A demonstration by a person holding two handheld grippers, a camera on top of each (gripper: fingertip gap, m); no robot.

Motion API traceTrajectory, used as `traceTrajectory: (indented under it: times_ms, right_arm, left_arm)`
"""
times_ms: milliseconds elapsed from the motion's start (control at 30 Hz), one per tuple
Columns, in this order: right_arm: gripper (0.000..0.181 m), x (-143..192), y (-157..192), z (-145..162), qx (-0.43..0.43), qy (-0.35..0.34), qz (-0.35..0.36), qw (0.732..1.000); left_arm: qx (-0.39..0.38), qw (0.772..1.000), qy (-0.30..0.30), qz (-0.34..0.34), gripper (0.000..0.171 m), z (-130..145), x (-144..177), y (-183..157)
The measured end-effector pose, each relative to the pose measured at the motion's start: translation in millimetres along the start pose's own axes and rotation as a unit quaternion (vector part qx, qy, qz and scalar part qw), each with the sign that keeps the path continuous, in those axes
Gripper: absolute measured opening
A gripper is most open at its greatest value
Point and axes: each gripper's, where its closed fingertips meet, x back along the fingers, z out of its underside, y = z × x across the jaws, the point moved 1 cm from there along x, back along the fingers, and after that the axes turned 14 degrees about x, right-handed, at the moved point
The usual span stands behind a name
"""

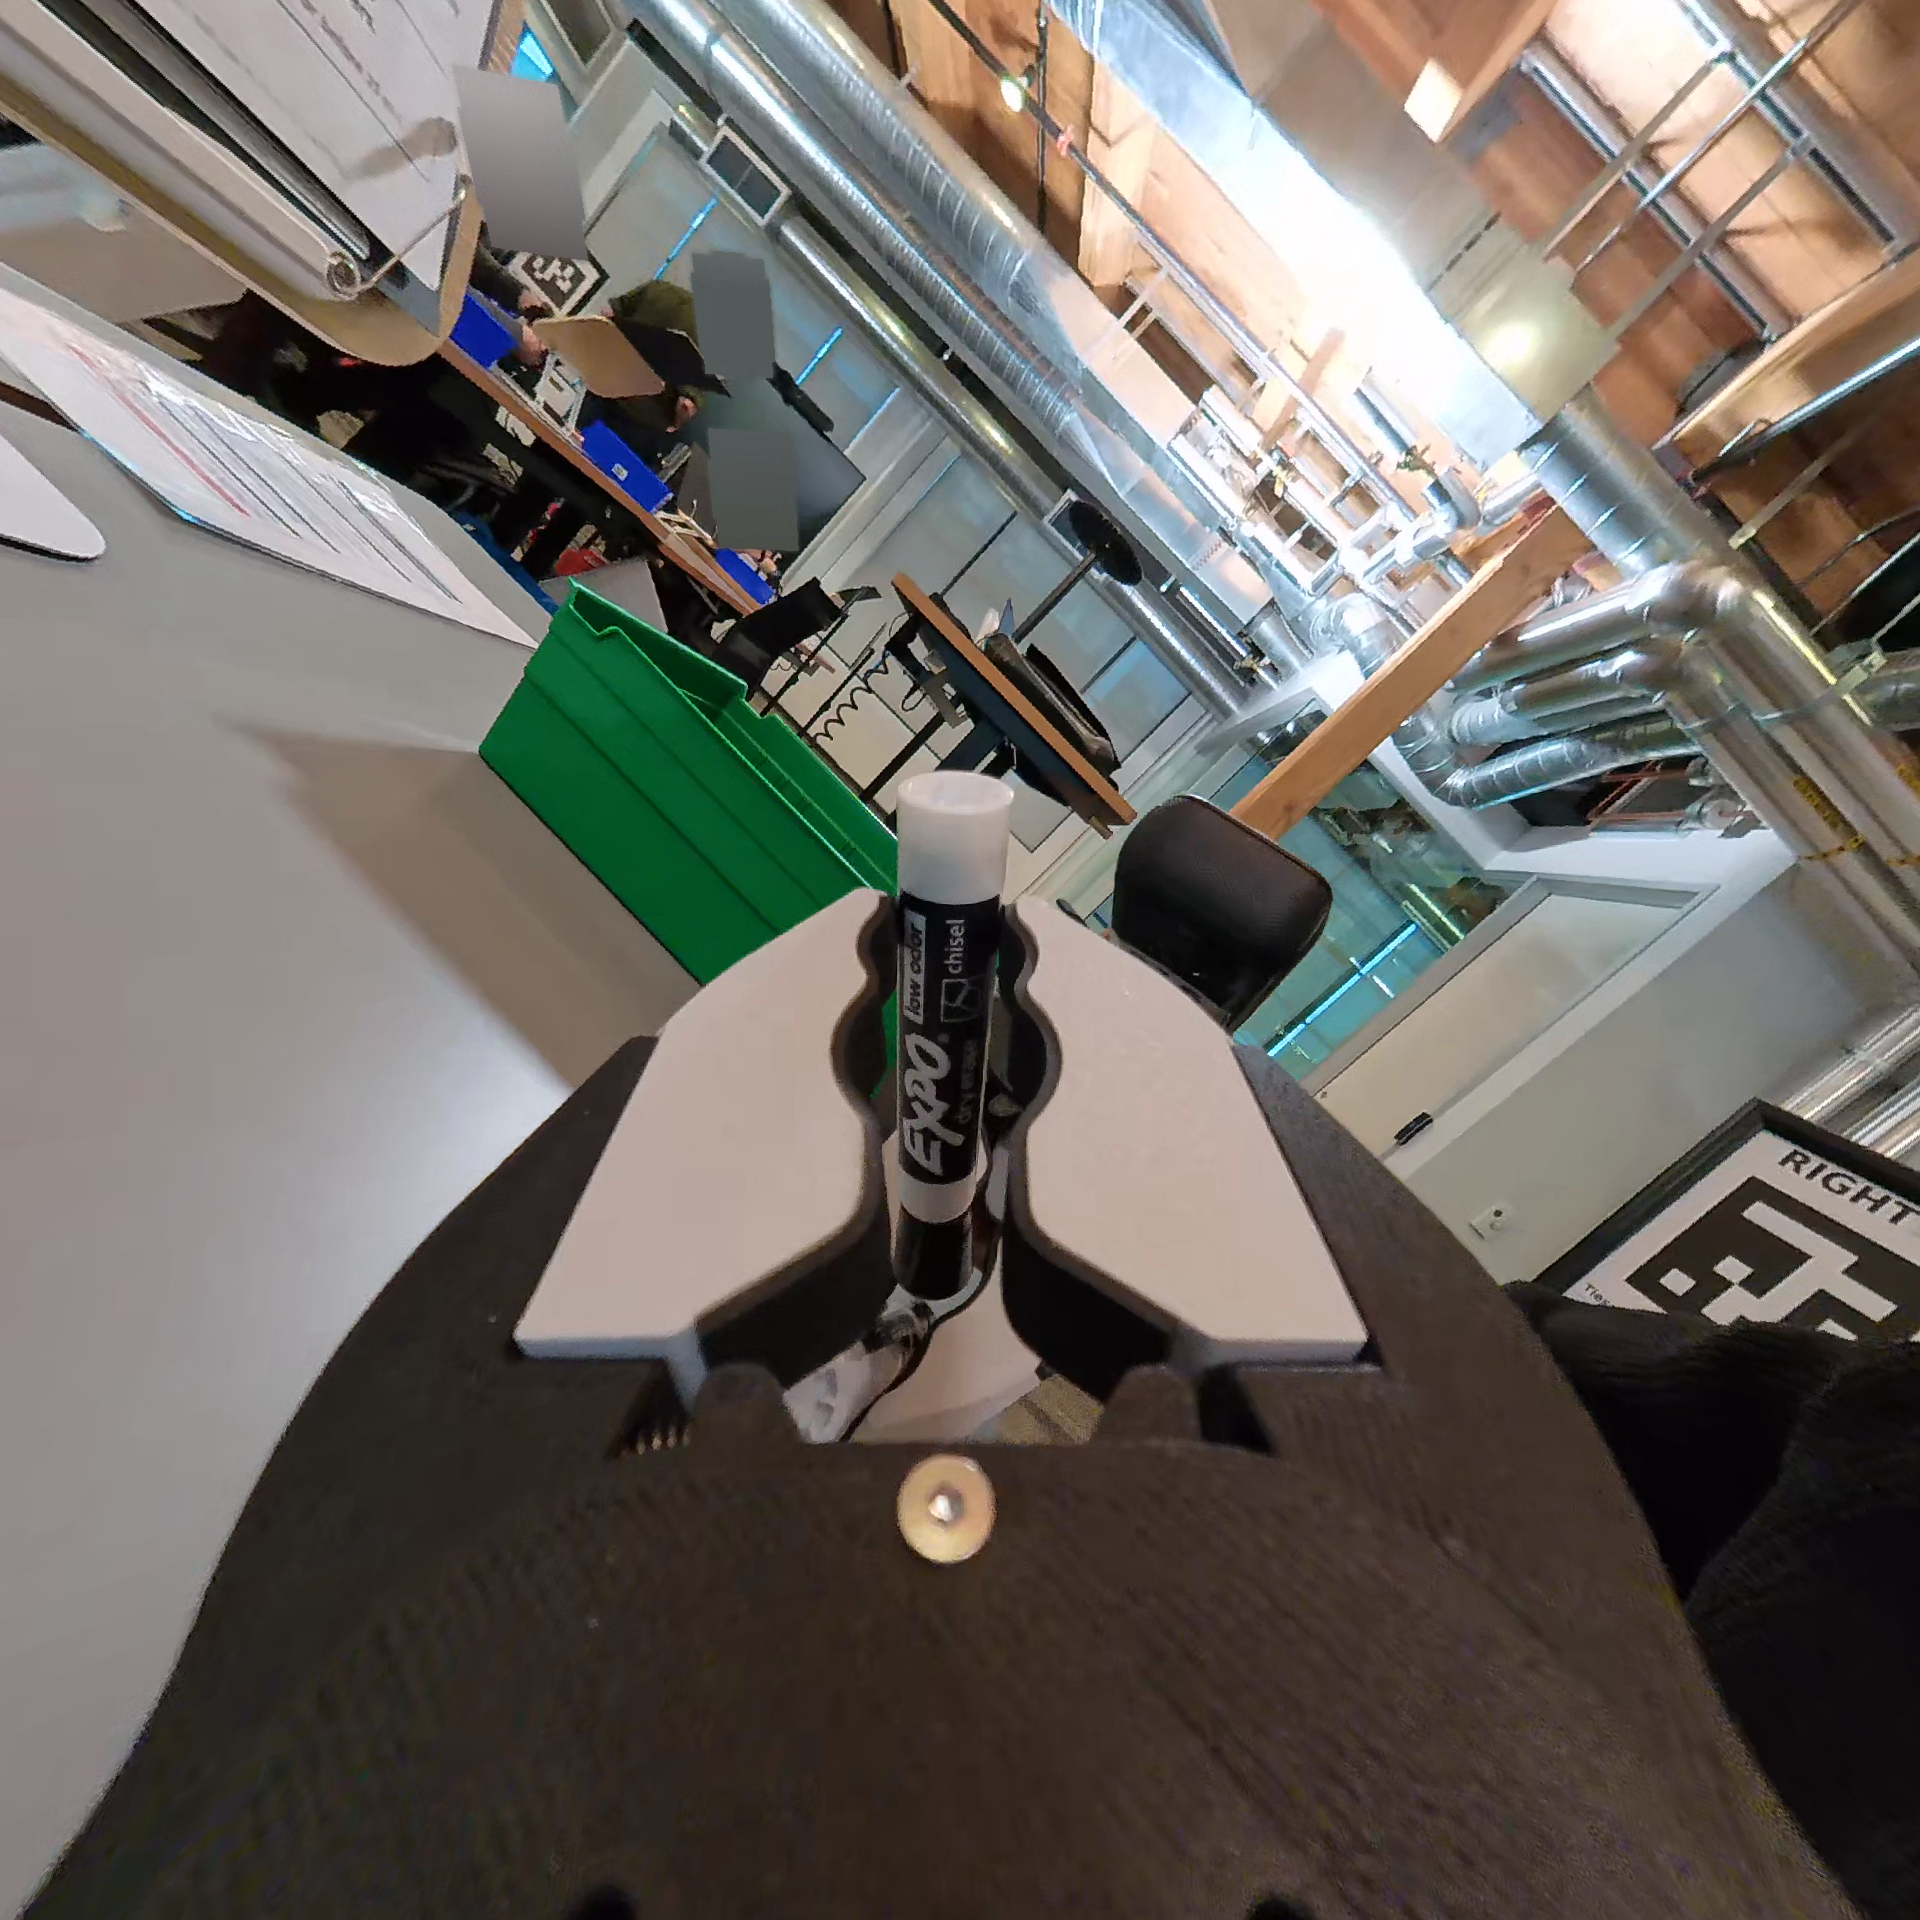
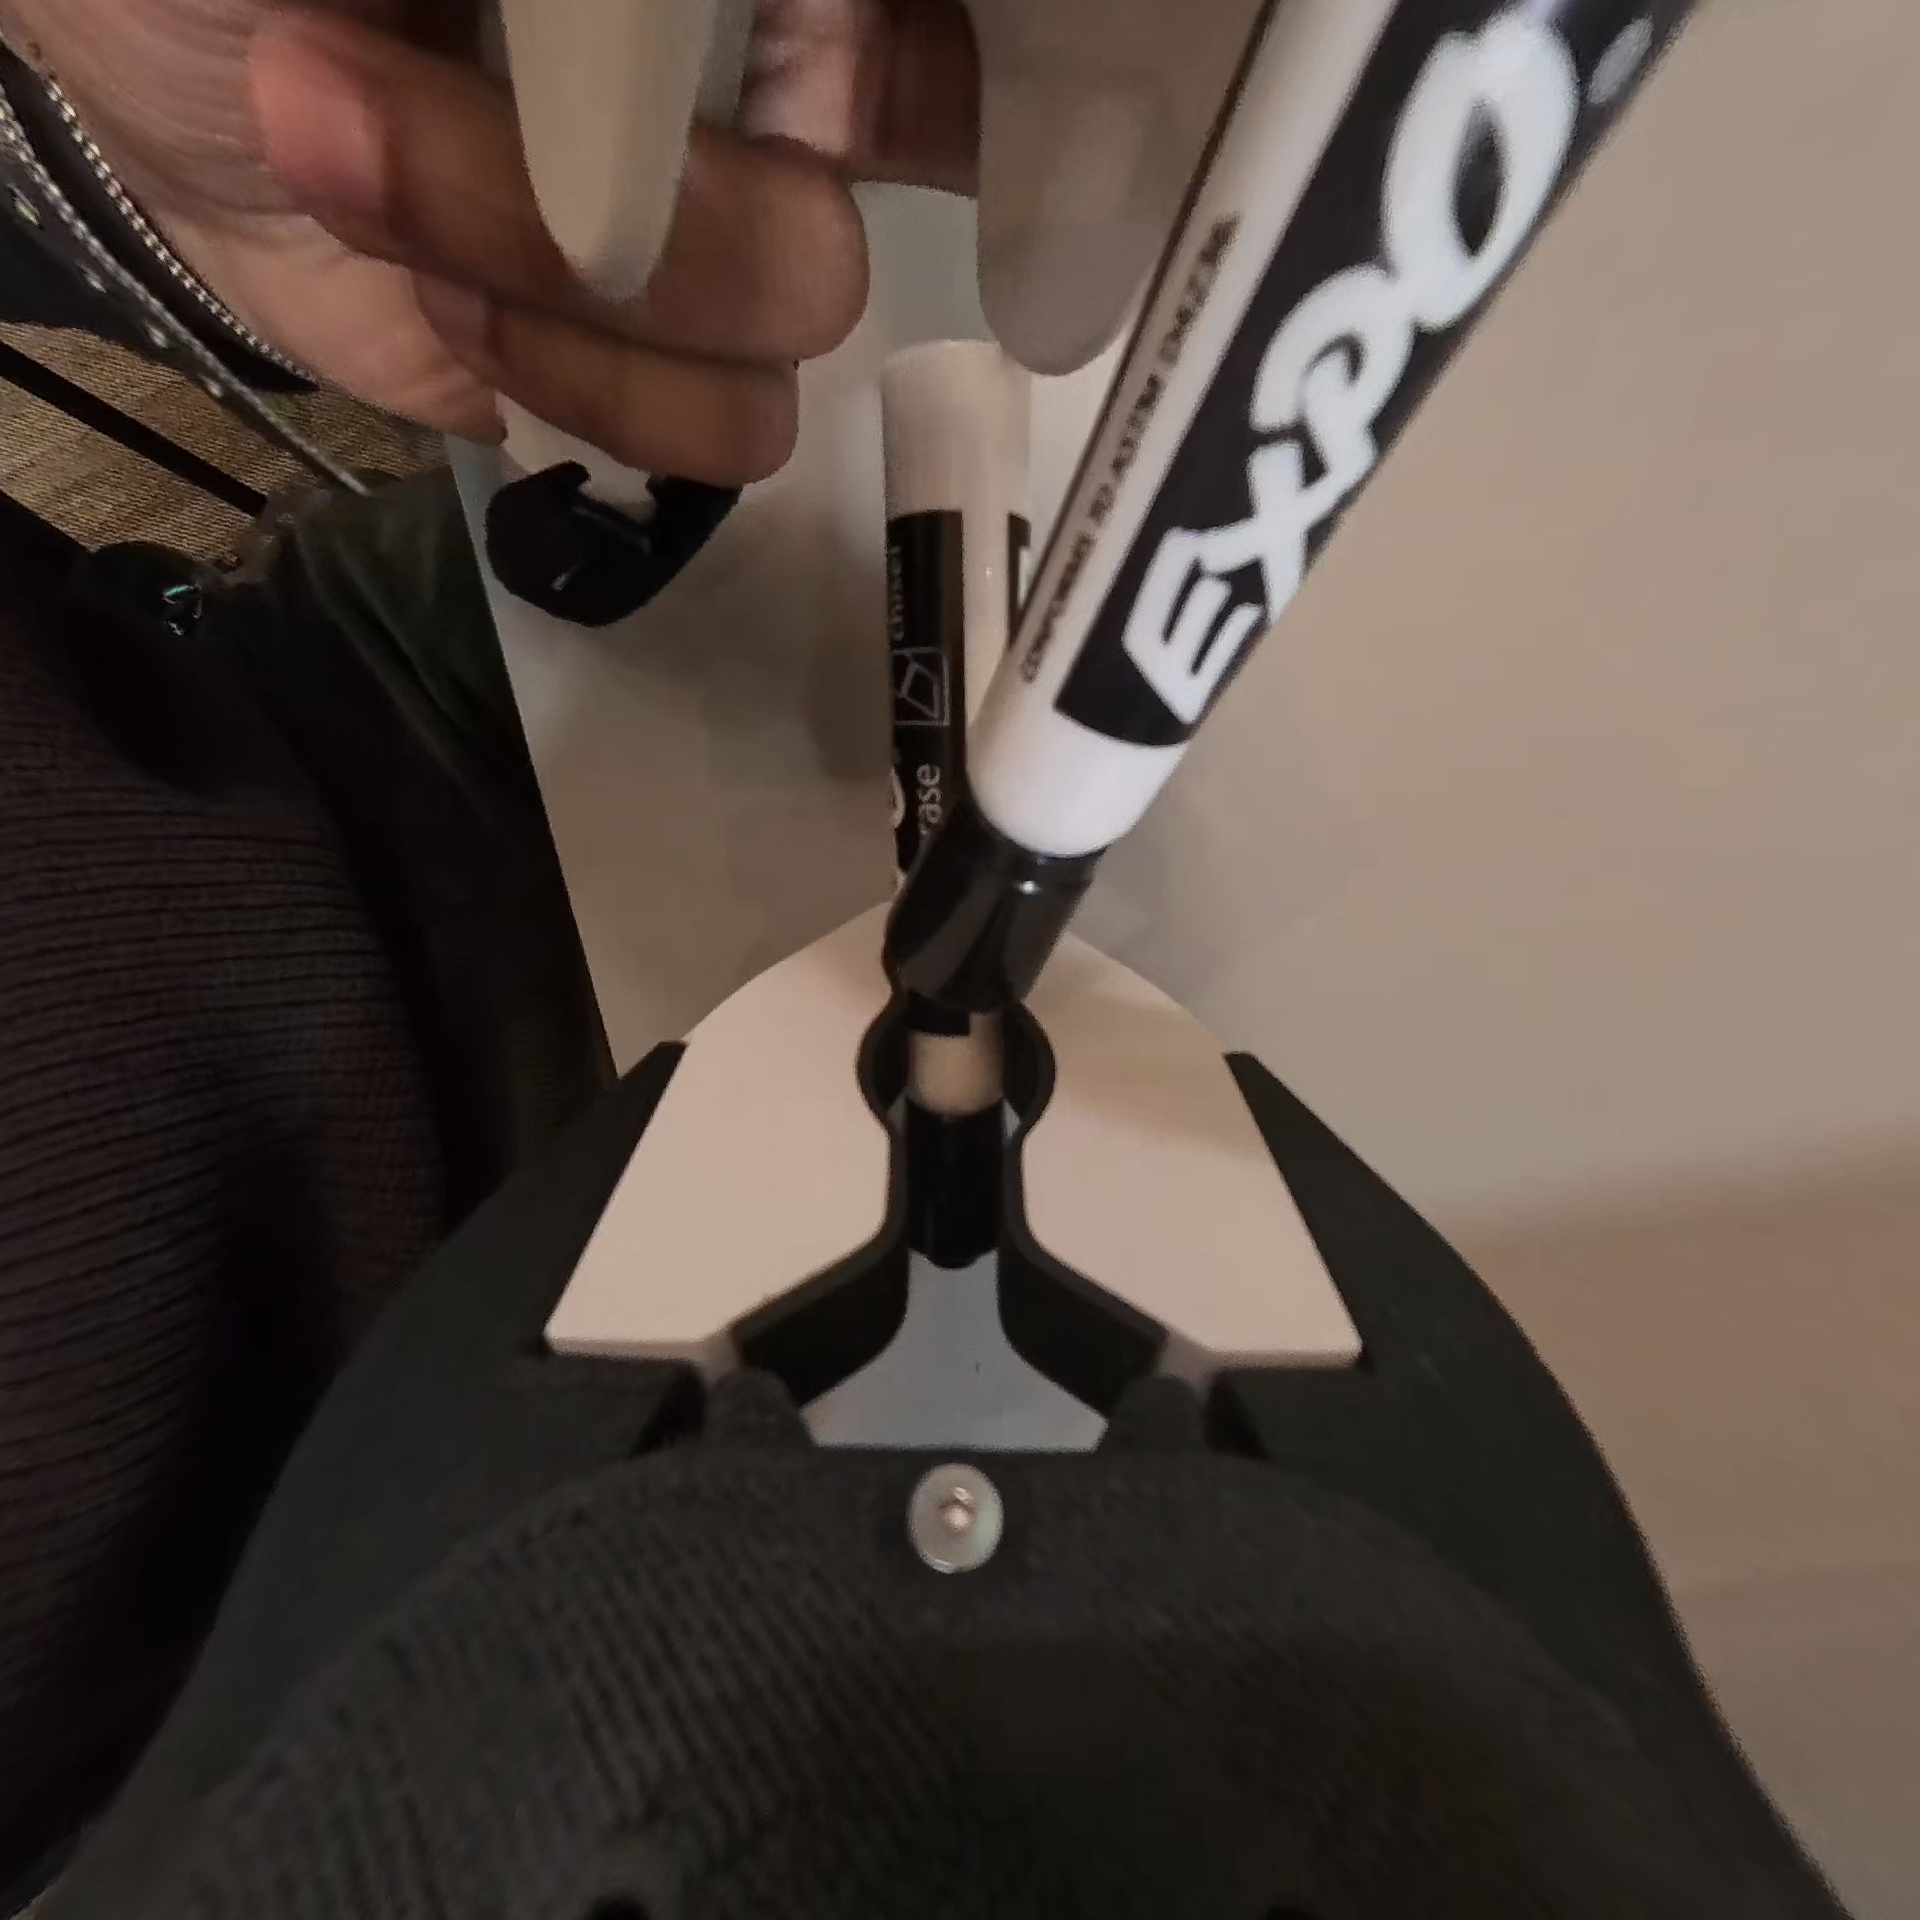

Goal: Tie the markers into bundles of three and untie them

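Overhead in the left wrist view, a workshop ceiling of silver ribbed ducts and timber beams. Below and to the left, a broad pale grey tabletop. Against its far edge, a green plastic storage bin; beyond it, a black padded office chair. At the lower right edge, a black-framed board with a black-and-white square pattern.

Left gripper, black body with pale grey fingers: drawn in to a narrow gap and clamped on a black-labelled dry-erase marker with a white end. Held lengthwise between the fingers, white end past the fingertips, black end down near the gripper's throat.

Right wrist view, against a plain beige surface: at left, a dark ribbed knit sleeve; at top left, a blurred bare hand.

Right gripper, same build: likewise narrowed, closed on an upright black-and-white marker running forward along the fingers, white end farthest out, black end back between the fingers.

Across it from the upper right, a larger-looking slanted white marker with a black label, close to the lens. Black lower end right at the fingertips and over the upright marker; contact with the fingers not clear. Holder of this slanted marker not discernible.
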Motion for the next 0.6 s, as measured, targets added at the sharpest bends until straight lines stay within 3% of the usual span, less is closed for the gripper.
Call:
traceTrajectory:
  times_ms: [600]
  right_arm:
    - [0.014,1.4,0.5,0.2,-0.001,-0.018,-0.003,1.0]
  left_arm:
    - [-0.04,0.999,-0.02,-0.01,0.019,3.8,8.7,-16.3]
